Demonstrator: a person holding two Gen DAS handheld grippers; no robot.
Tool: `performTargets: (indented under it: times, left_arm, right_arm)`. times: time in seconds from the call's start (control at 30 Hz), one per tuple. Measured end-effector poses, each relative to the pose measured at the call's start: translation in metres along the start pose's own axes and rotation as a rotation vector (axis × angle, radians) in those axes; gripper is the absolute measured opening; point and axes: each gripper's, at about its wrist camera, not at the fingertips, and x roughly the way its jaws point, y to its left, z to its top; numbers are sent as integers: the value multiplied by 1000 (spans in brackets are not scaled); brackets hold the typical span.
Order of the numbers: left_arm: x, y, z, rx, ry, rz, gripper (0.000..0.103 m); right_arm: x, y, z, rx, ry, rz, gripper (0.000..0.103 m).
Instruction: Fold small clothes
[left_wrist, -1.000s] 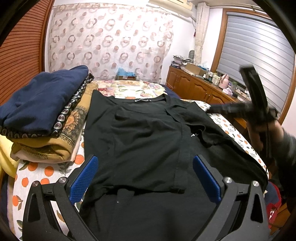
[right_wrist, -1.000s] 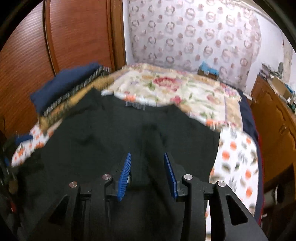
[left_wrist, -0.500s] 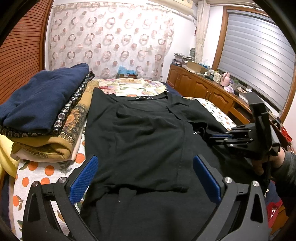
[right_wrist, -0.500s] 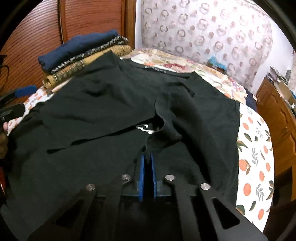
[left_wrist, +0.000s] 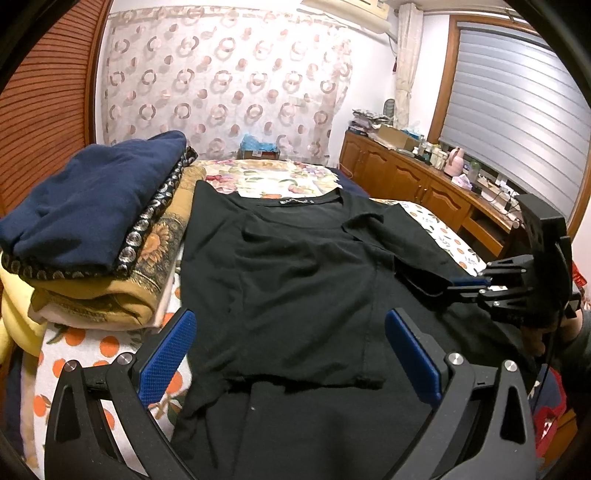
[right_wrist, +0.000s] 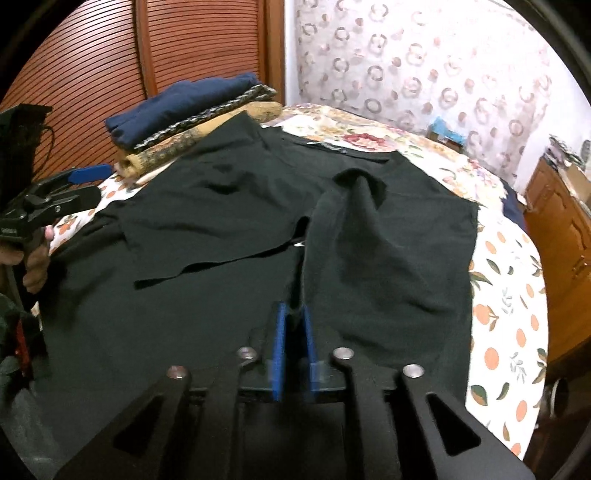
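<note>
A black shirt (left_wrist: 295, 288) lies spread on the bed, collar at the far end, its left side folded in over the middle. It fills the right wrist view too (right_wrist: 221, 206). My left gripper (left_wrist: 291, 343) is open and empty above the shirt's near hem. My right gripper (right_wrist: 294, 314) is shut on the shirt's right sleeve (right_wrist: 354, 221) and holds it lifted off the body; it also shows at the right of the left wrist view (left_wrist: 461, 284), pinching black cloth. The left gripper shows at the left edge of the right wrist view (right_wrist: 85, 181).
A stack of folded clothes (left_wrist: 92, 236) with a navy garment on top sits at the bed's left side, against a wooden slatted wardrobe (right_wrist: 110, 55). The bedsheet (right_wrist: 506, 288) has an orange print. A wooden cabinet (left_wrist: 424, 184) runs along the right wall.
My right gripper came down to the shirt's right side, shut on the sleeve and has lifted it and drawn it outward. The left gripper has stayed in place, open.
</note>
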Motion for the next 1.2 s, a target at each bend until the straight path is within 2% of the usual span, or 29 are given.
performTargets:
  times: [0.07, 0.2, 0.43, 0.53, 0.6, 0.77, 0.83, 1.0, 1.07, 1.2]
  left_arm:
    - [2, 3, 5, 4, -4, 2, 102]
    - [10, 10, 17, 16, 2, 18, 102]
    - [33, 27, 44, 33, 36, 47, 102]
    - [41, 29, 54, 48, 52, 35, 102]
    - [48, 30, 62, 56, 62, 30, 99]
    - [76, 31, 77, 52, 127, -28, 72]
    - [89, 32, 82, 52, 150, -10, 65]
    - [117, 33, 91, 59, 200, 20, 56]
    - [129, 32, 95, 67, 227, 42, 47]
    - [150, 34, 101, 69, 272, 66, 42]
  right_arm:
    - [-4, -6, 3, 27, -23, 6, 35]
    - [-9, -20, 8, 44, -67, -24, 46]
    - [14, -64, 24, 113, -61, -105, 47]
    - [33, -84, 29, 161, -19, -176, 47]
    - [42, -95, 34, 197, -10, -190, 47]
    - [60, -107, 44, 185, 1, -197, 47]
    - [66, -108, 42, 190, 5, -183, 47]
    - [70, -104, 42, 177, 4, -204, 49]
    - [70, -104, 42, 178, 5, -205, 49]
    - [69, -107, 42, 181, 6, -202, 50]
